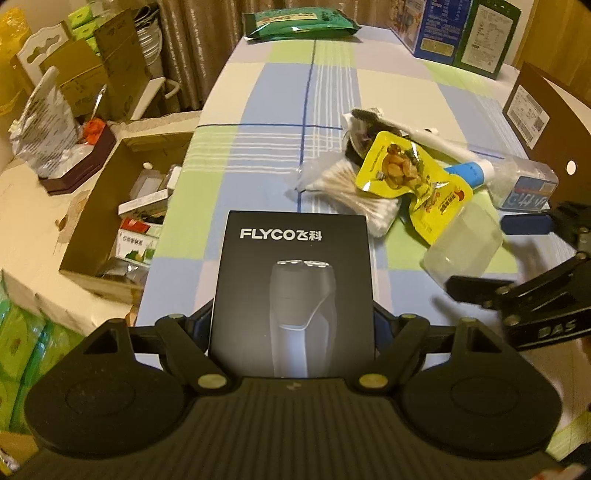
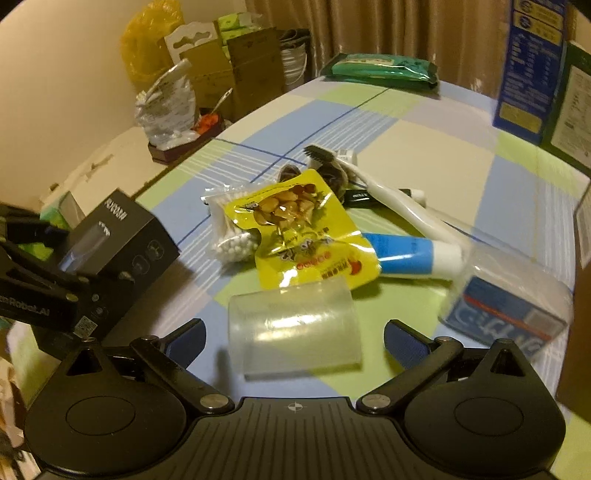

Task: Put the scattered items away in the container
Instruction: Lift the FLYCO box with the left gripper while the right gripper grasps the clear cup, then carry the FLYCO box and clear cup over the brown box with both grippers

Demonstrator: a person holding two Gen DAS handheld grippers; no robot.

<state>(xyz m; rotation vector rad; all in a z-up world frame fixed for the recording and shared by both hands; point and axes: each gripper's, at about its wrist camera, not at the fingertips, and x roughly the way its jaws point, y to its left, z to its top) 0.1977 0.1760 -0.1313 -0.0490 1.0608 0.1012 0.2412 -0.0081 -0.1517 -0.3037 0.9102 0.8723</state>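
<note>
My left gripper (image 1: pixel 293 321) is shut on a black FLYCO shaver box (image 1: pixel 293 291), held above the table's near left part; it also shows in the right wrist view (image 2: pixel 118 240). My right gripper (image 2: pixel 295 338) is open around a clear plastic cup (image 2: pixel 295 328) lying on its side; the fingers stand apart from it. The cup also shows in the left wrist view (image 1: pixel 463 243). Behind it lies a pile: a yellow snack pouch (image 2: pixel 299 236), a cotton swab bag (image 2: pixel 229 236), a blue tube (image 2: pixel 410 256), a white toothbrush (image 2: pixel 373 188) and a clear bottle (image 2: pixel 517 295).
An open cardboard box (image 1: pixel 110 206) with small packages stands left of the table, below its edge. A brown cardboard flap (image 1: pixel 546 122) stands at the right. A green packet (image 1: pixel 299 18) and tall cartons (image 1: pixel 469 33) stand at the far end. The table has a checked cloth (image 1: pixel 280 96).
</note>
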